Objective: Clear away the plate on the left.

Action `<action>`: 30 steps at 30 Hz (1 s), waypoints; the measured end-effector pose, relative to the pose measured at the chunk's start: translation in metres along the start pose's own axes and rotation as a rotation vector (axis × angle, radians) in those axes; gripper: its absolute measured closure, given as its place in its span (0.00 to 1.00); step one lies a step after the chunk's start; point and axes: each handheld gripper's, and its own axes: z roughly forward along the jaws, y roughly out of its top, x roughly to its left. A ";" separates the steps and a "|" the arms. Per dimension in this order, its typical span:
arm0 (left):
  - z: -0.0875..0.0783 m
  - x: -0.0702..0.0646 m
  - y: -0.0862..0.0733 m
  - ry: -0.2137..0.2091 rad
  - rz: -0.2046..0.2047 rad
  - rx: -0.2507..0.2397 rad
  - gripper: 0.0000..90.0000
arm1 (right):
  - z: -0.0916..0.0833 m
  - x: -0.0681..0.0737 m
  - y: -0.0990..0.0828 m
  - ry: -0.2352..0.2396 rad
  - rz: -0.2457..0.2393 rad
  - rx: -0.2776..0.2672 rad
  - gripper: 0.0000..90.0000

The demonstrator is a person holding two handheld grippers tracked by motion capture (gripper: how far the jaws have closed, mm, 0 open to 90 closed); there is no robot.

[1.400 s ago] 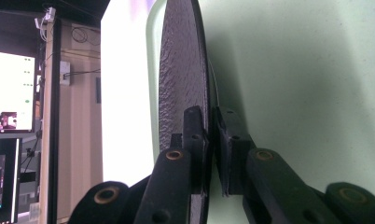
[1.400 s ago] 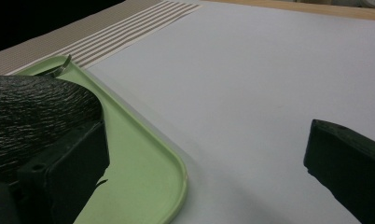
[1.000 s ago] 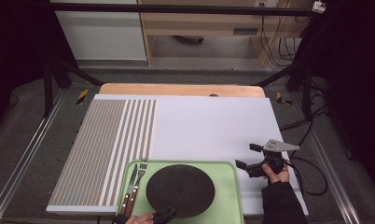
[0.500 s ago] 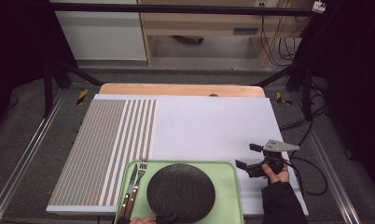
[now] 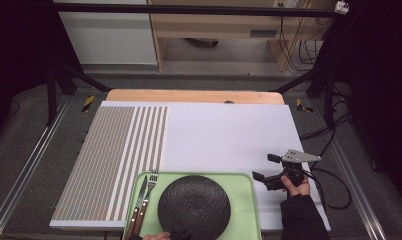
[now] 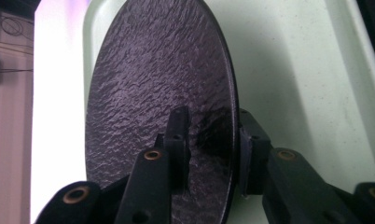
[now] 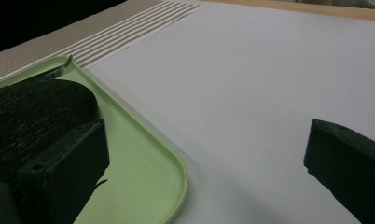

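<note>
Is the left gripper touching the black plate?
Cannot tell. In the left gripper view the plate's rim sits between the left gripper's jaws, which have just been opening, but no plain contact or gap shows.

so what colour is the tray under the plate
Pale green tray, clearest in the high view; the plate is textured black.

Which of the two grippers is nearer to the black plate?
The left. The left gripper has its jaws astride the rim of the black plate on the green tray, having just been opening. The right gripper hovers off the tray's right side, over the white mat.
</note>
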 end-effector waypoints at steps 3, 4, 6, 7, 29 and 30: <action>0.002 -0.001 0.000 -0.007 0.001 0.004 0.76 | 0.000 0.000 0.000 0.000 0.003 0.000 0.00; 0.002 -0.001 0.000 -0.011 -0.002 0.004 0.75 | 0.000 0.000 0.000 0.000 0.002 -0.001 0.00; 0.003 -0.001 0.000 -0.011 -0.006 0.001 0.73 | 0.000 0.000 0.000 -0.001 0.002 0.002 0.00; 0.004 -0.001 -0.001 -0.014 -0.010 0.002 0.72 | 0.000 0.000 0.000 0.000 0.003 0.003 0.00; 0.010 0.003 -0.002 -0.026 -0.075 0.021 0.44 | 0.000 0.000 0.000 0.000 0.003 0.004 0.00; 0.010 0.003 -0.002 -0.025 -0.081 0.018 0.43 | 0.000 0.000 0.000 0.001 0.003 0.003 0.00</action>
